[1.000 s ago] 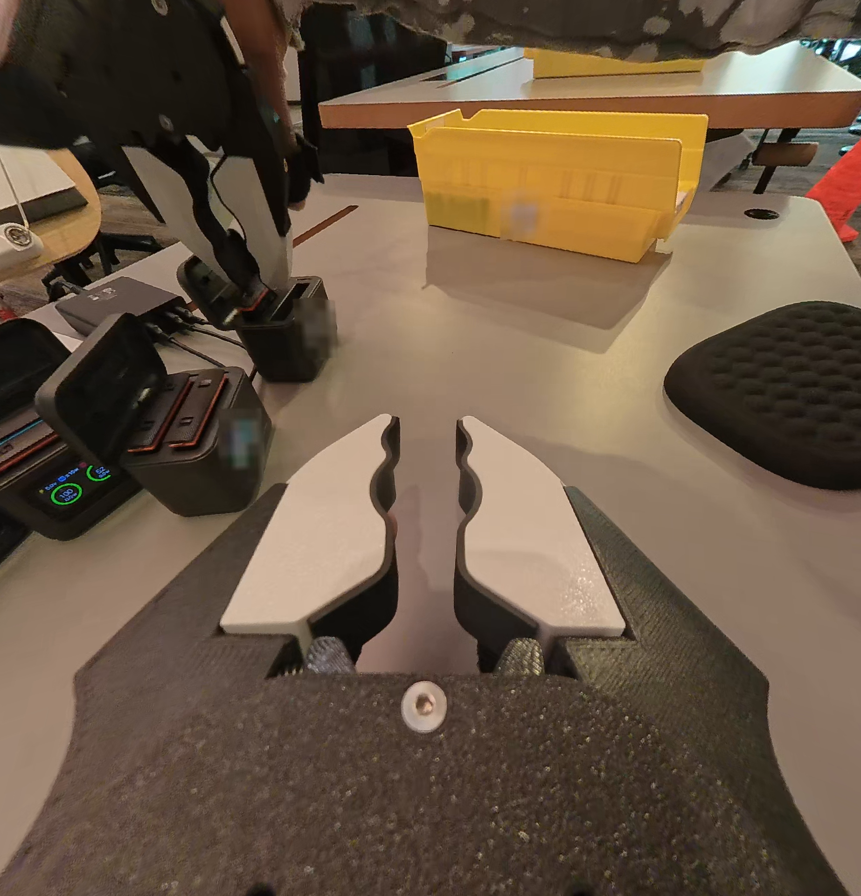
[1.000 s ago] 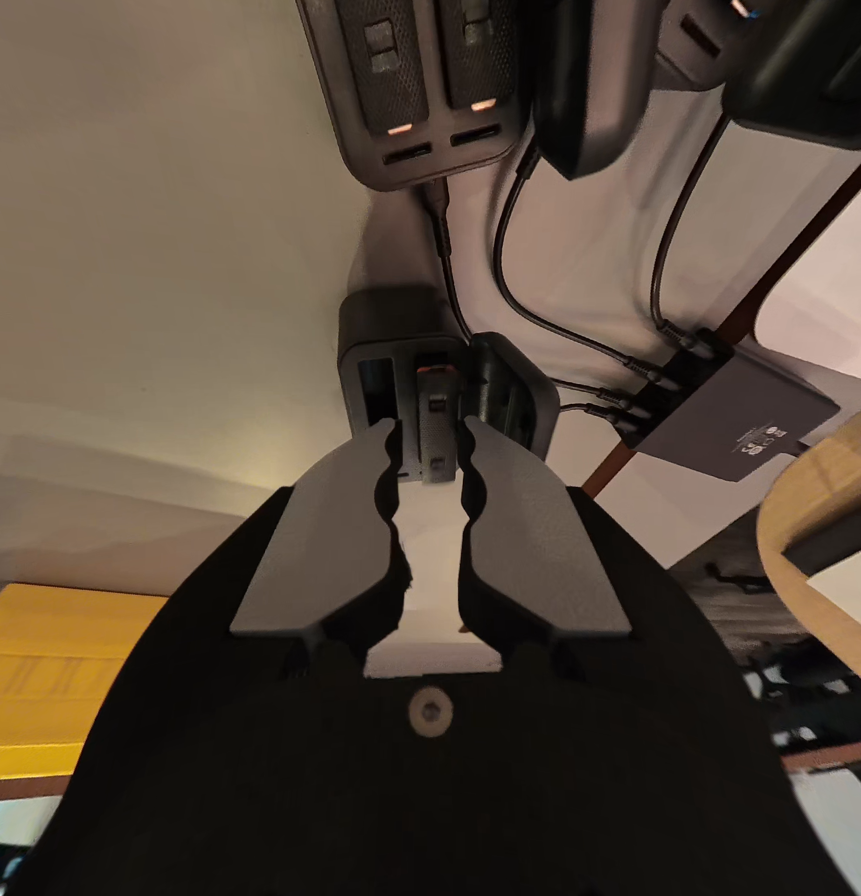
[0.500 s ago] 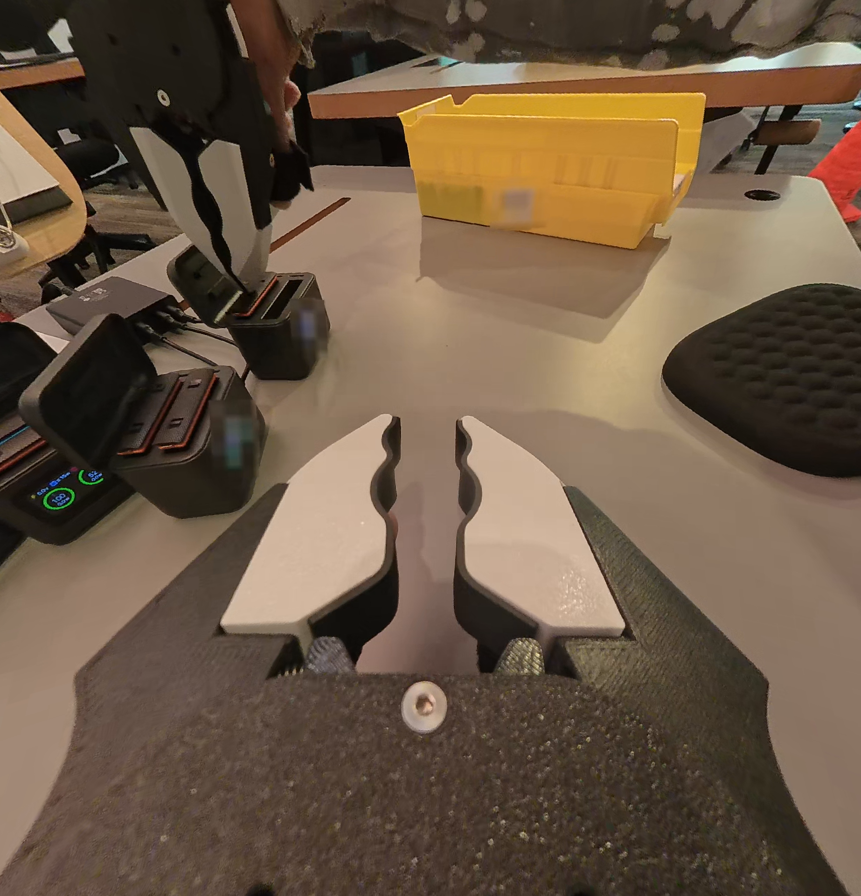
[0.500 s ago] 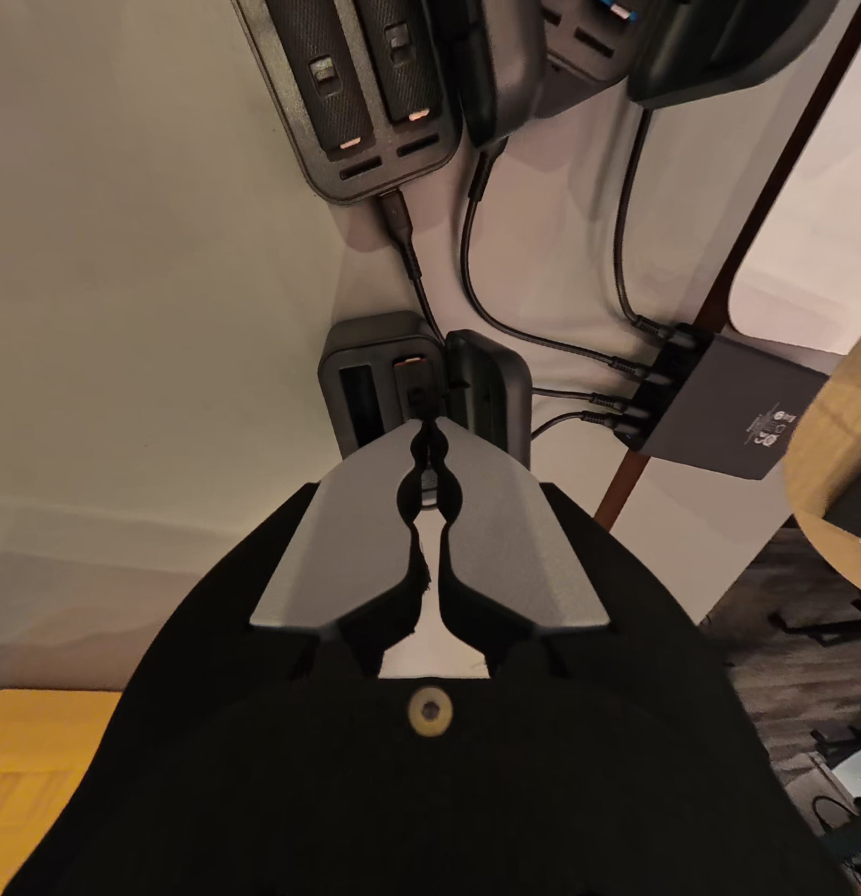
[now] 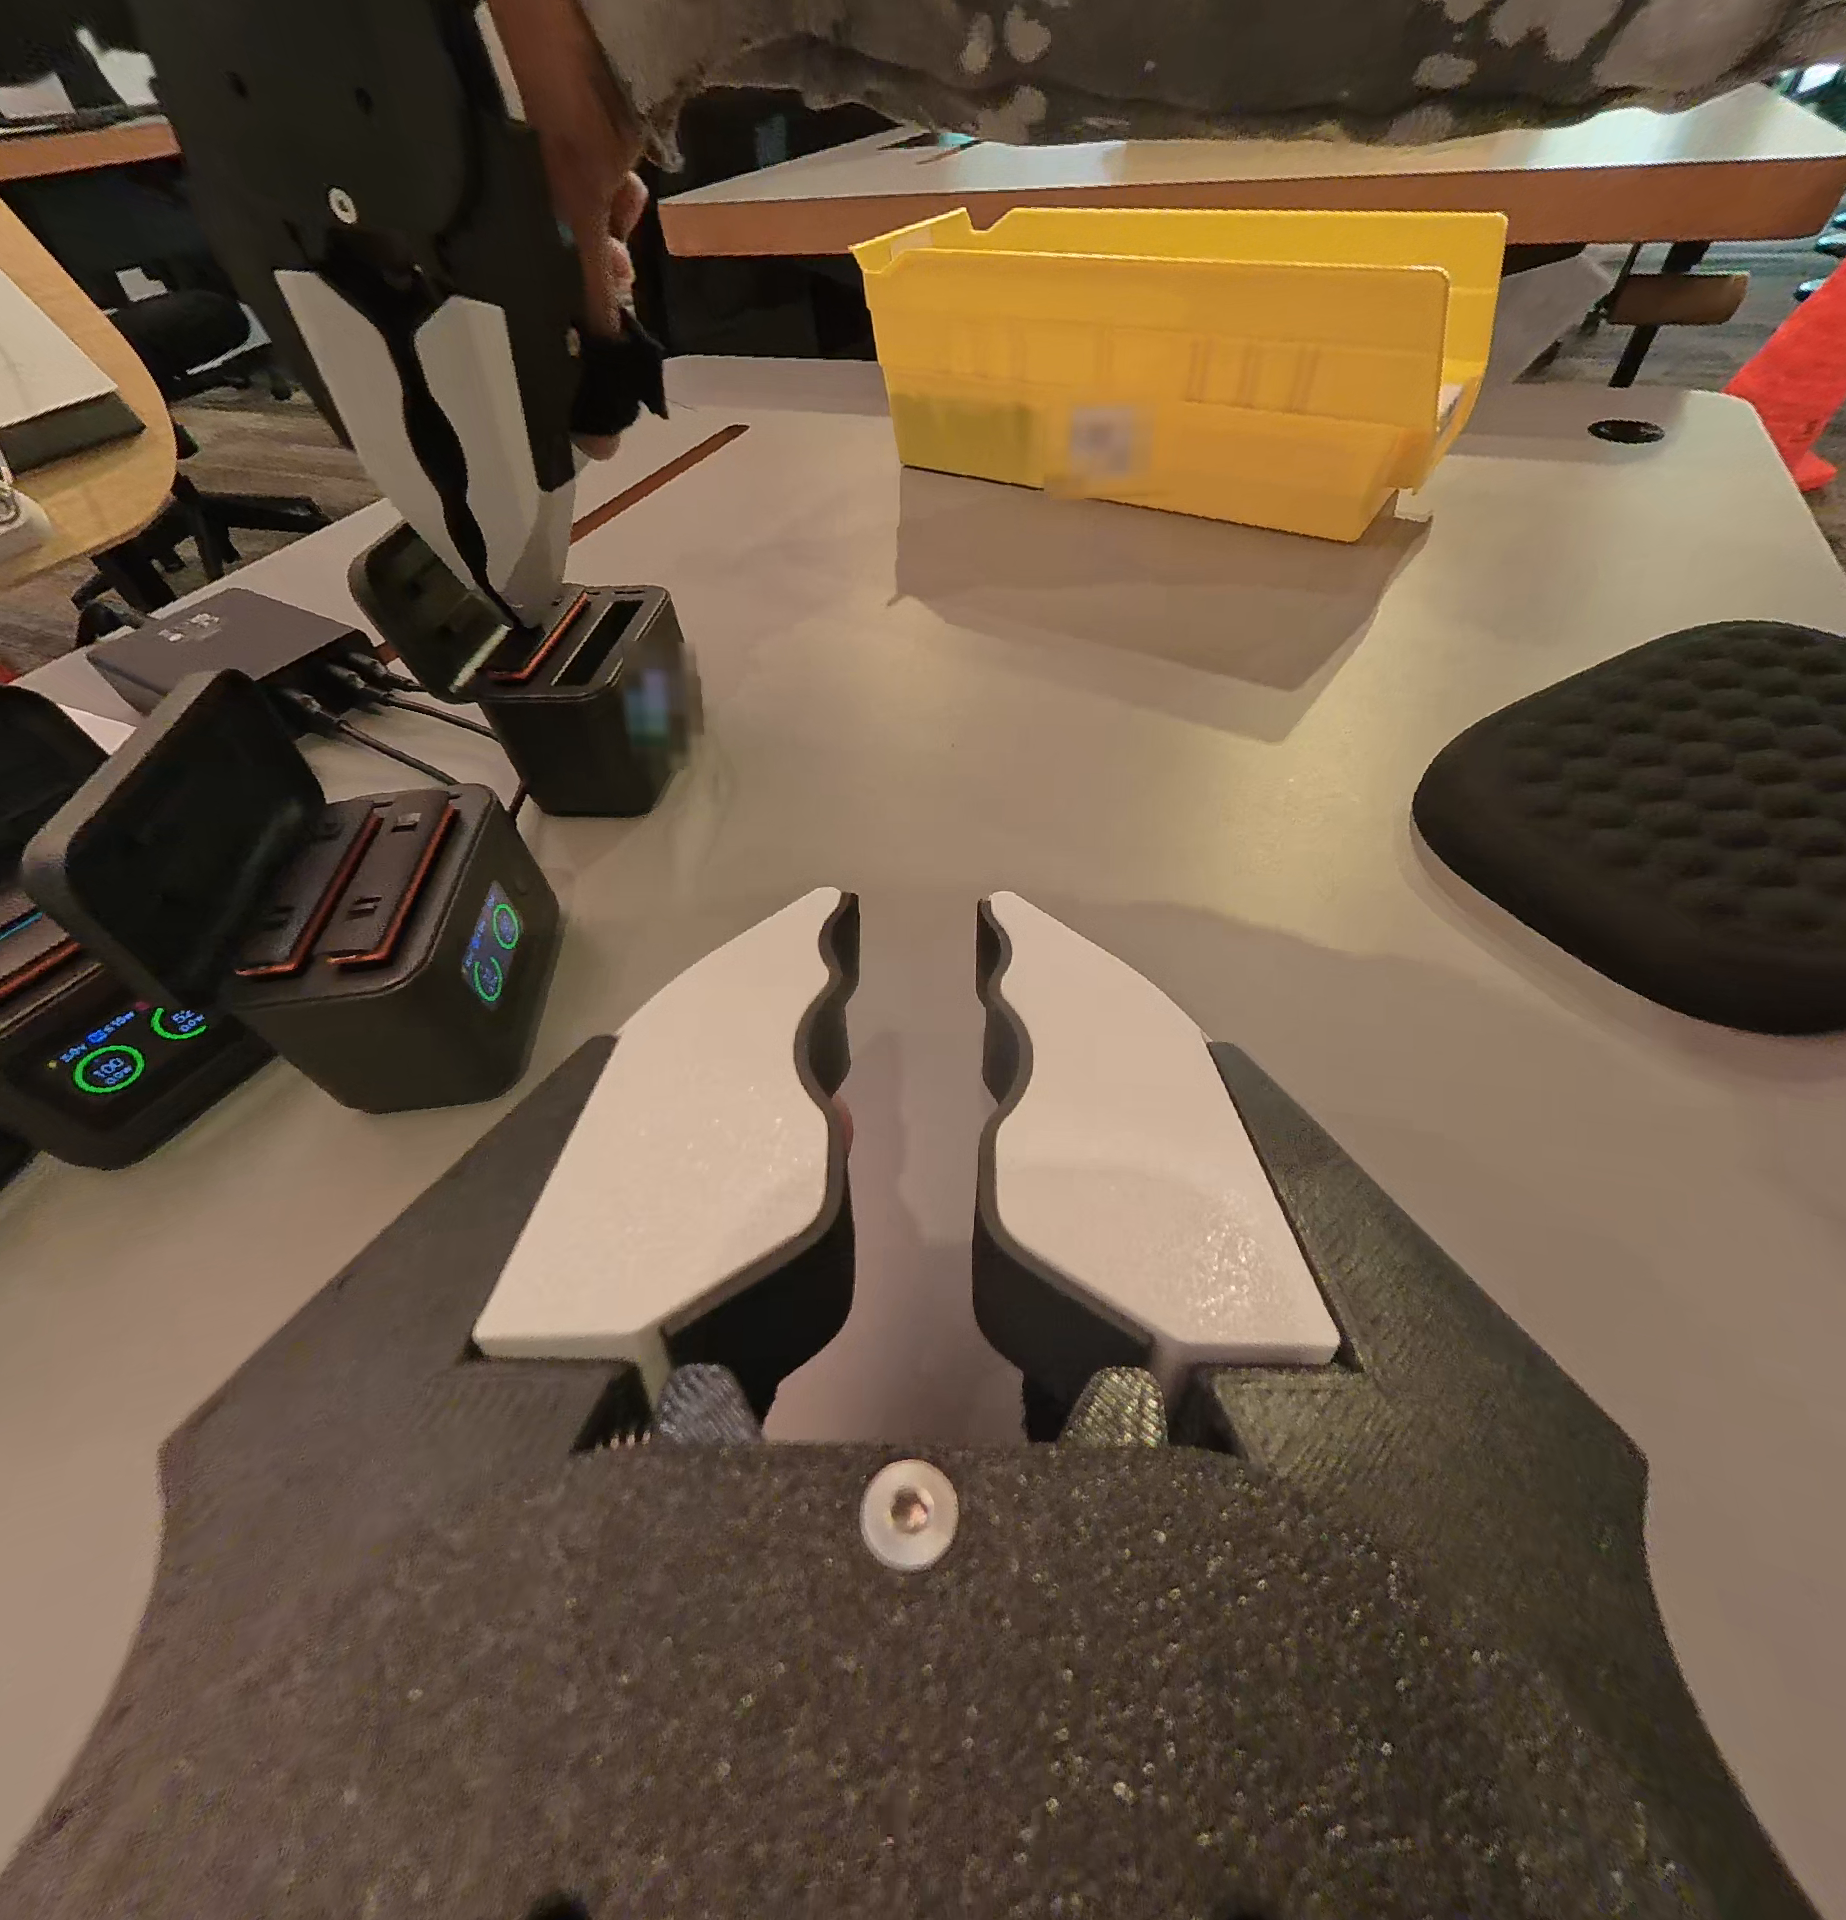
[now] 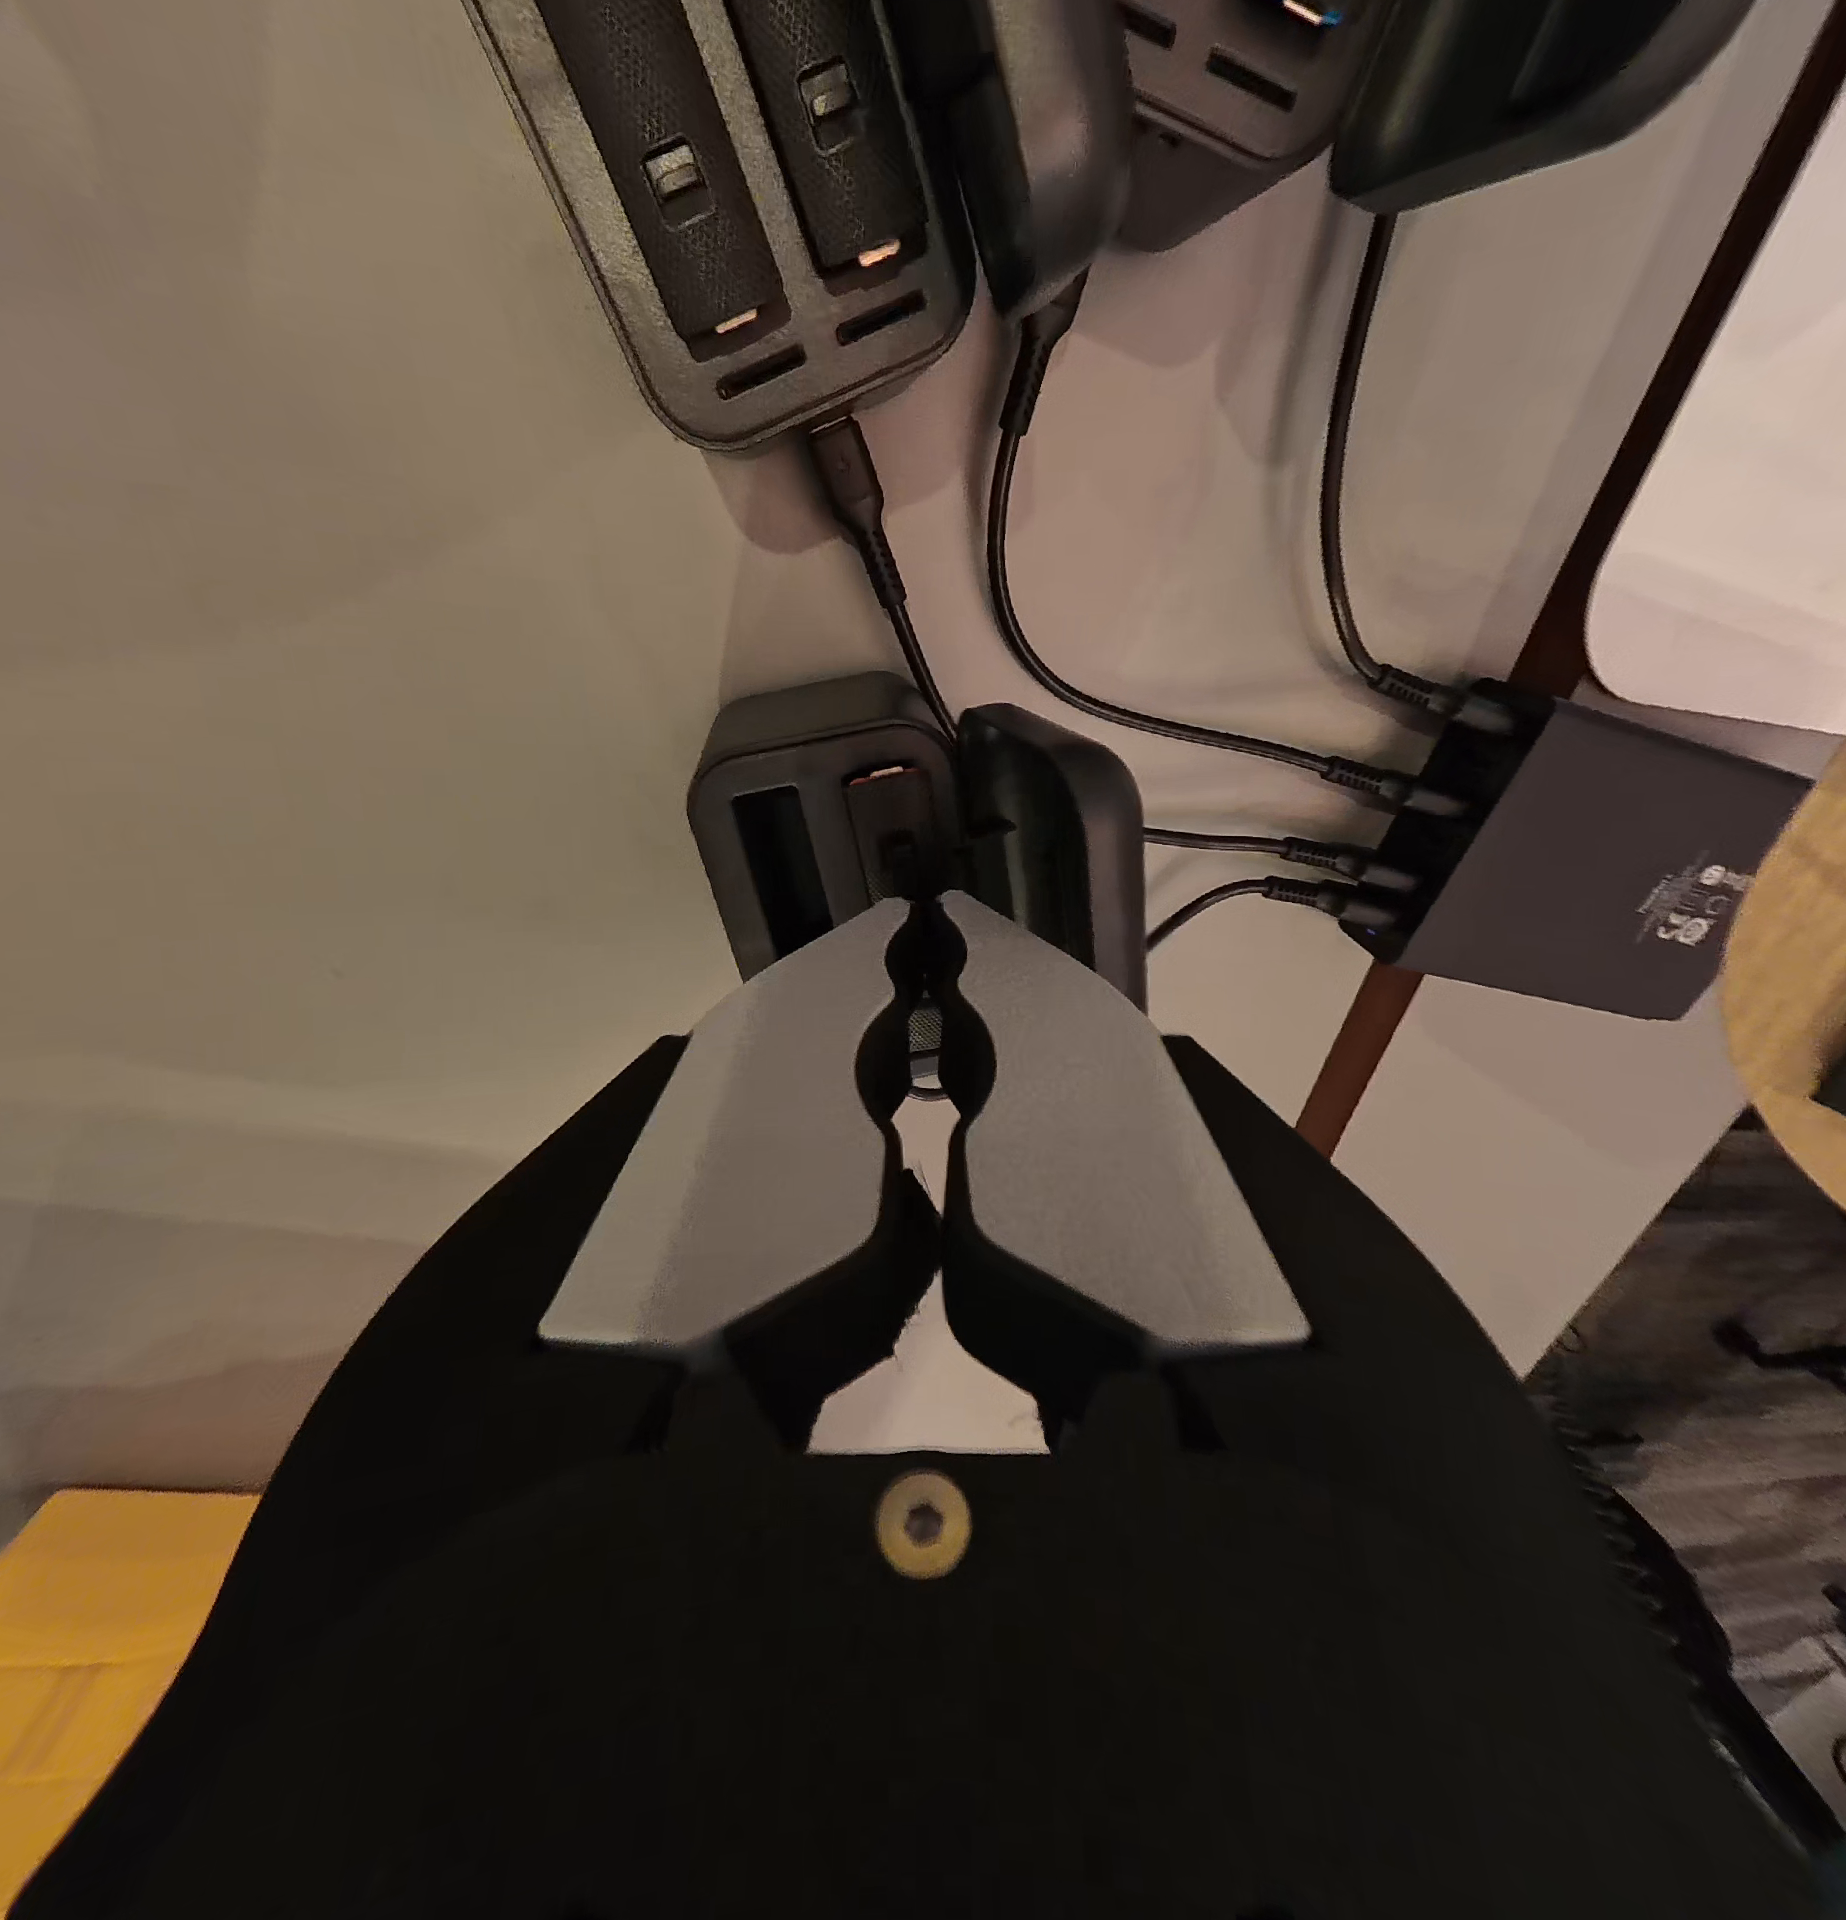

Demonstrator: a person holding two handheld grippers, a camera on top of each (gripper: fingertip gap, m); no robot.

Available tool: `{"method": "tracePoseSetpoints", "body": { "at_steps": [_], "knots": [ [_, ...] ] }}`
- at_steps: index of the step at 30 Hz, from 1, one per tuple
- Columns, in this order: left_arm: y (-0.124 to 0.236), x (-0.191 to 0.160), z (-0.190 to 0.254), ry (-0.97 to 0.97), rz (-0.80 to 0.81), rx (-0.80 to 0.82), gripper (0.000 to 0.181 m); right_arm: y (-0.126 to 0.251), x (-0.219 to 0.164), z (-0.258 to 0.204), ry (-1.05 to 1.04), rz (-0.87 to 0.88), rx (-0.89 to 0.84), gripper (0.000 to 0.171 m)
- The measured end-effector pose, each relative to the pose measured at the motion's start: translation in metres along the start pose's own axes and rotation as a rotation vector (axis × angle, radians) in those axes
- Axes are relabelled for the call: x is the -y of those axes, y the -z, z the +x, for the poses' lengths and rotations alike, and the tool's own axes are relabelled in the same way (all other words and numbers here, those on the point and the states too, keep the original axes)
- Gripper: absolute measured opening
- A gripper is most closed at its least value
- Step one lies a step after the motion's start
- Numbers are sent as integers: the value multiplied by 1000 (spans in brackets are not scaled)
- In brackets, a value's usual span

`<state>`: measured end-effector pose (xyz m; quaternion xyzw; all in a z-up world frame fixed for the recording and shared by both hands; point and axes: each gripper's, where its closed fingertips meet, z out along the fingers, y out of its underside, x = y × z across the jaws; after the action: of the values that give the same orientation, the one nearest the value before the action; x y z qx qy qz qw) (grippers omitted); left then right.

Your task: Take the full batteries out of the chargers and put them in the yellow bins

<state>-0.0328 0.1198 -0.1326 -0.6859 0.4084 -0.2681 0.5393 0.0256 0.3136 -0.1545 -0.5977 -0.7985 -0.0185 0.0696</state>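
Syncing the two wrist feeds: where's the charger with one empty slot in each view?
Left wrist view: charger upper left, lid open, right gripper at its top.
Right wrist view: charger centre, just beyond the fingers.
Shared landmark: hub beside it.

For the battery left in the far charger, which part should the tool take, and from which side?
Take the battery by its exposed orange-edged top, coming straight down from above. It stands upright in its slot in the charger, walls hiding its sides, the open lid beside it. The right tool looks closed at that top.
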Motion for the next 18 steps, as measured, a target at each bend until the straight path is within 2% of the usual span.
{"method": "tracePoseSetpoints", "body": {
  "at_steps": [3,4,6,9,11,13,15,18],
  "knots": [
    [3,2,-3,8,4,18,18,2,2,1,-1,23,-125,0],
    [4,3,-4,21,3,20,16,4,7,-3,-24,80,-153,0],
    [6,6,-5,46,6,25,12,24,27,-12,-108,277,-205,0],
    [9,10,-14,65,25,70,4,84,50,-15,-347,704,-409,0],
    [13,13,-23,72,48,118,0,117,41,-20,-549,933,-573,0],
    [17,17,-30,83,68,160,0,130,20,-34,-761,1076,-710,0],
    [24,23,-41,87,101,226,0,125,1,-54,-944,1141,-786,0],
    [39,32,-60,80,144,333,0,104,-20,-81,-1087,1151,-839,0]
  ]
}}
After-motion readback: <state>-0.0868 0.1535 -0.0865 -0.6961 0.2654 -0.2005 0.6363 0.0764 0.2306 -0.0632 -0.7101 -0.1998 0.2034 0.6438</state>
